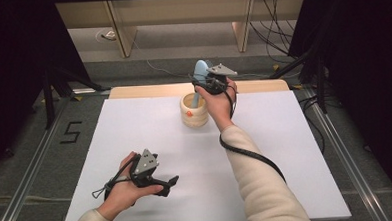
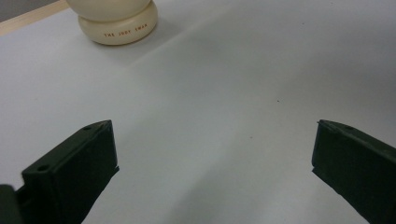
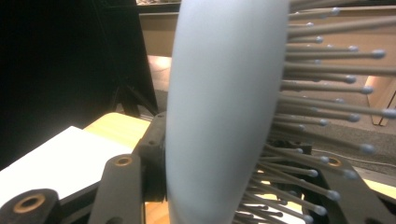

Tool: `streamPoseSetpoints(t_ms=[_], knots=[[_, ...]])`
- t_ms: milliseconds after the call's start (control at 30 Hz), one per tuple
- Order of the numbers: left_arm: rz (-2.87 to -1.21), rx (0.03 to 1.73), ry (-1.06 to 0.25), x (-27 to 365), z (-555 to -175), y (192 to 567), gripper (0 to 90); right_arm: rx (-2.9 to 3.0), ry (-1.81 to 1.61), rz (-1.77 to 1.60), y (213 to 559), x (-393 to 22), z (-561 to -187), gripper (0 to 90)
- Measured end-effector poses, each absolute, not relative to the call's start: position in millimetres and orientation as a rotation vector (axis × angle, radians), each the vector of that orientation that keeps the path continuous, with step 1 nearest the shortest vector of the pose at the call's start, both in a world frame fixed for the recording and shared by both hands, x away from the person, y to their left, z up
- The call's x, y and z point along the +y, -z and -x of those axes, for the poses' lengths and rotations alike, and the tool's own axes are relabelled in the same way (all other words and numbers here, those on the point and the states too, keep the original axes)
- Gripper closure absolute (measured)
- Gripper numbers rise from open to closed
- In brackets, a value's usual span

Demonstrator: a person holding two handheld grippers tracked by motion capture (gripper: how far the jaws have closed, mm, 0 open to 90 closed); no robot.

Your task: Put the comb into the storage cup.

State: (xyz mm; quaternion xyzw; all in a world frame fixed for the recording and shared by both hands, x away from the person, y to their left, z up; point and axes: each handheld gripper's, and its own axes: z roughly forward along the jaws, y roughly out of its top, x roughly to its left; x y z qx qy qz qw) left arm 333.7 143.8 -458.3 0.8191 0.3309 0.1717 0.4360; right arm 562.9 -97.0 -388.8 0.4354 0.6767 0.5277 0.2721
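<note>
A pale blue hairbrush (image 1: 200,70) stands upright with its handle down inside a cream ribbed cup (image 1: 194,113) at the back middle of the white table (image 1: 134,128). My right gripper (image 1: 205,83) is shut on the brush just above the cup. In the right gripper view the brush head (image 3: 224,107) and its ball-tipped bristles rise between the jaws of my right gripper (image 3: 243,186). My left gripper (image 1: 170,185) rests low near the front left, open and holding nothing. From the left gripper (image 2: 215,154) the cup (image 2: 119,23) lies far ahead to the left.
A wooden strip (image 1: 133,91) runs along the table's far edge. Metal rails (image 1: 31,162) flank the table on the floor, with a "5" marked (image 1: 71,132) at the left. Black curtains and cables (image 1: 275,32) stand behind and to the sides.
</note>
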Motion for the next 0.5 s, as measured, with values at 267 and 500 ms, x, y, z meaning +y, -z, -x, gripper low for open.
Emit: streamPoseSetpoints(t_ms=[267, 500], knots=[[-2.039, 0.823, -0.426, 144.0, -333.9, 458.5, 0.0, 1.823, -1.422, -1.182, 391.1, -96.6, -564.4, 50.3], [-2.039, 0.825, -0.426, 144.1, -333.9, 458.5, 0.0, 1.818, -1.42, -1.193, 393.0, -97.2, -564.5, 50.3]])
